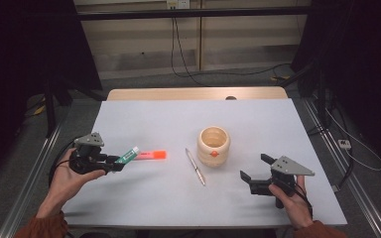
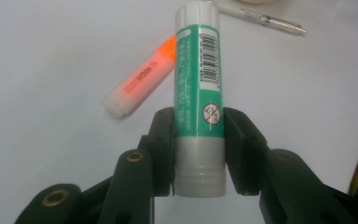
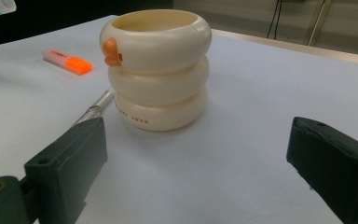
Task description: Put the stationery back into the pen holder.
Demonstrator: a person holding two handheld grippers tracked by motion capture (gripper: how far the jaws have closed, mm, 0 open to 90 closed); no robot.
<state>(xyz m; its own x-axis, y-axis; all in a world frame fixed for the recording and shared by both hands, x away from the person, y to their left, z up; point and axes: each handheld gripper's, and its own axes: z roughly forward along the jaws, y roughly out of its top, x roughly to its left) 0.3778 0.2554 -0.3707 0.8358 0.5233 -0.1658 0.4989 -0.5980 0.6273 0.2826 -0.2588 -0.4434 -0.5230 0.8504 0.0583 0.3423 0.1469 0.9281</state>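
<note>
Step in hand: left gripper (image 1: pixel 113 163) clamps green glue stick (image 2: pixel 199 93), lifted at left. Right gripper (image 1: pixel 254 174) wide, empty. Next, likely: carry right to cream holder (image 1: pixel 214 145), upend, release.

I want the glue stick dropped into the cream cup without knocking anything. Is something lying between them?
Yes: the orange highlighter and the pen lie on the table between the glue stick, clamped in the left gripper, and the cup.

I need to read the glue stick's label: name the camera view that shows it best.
The left gripper view: the glue stick stands close up between the jaws, barcode and print legible. The high view shows it small in the left gripper; the right gripper view catches only its end at the corner.
</note>
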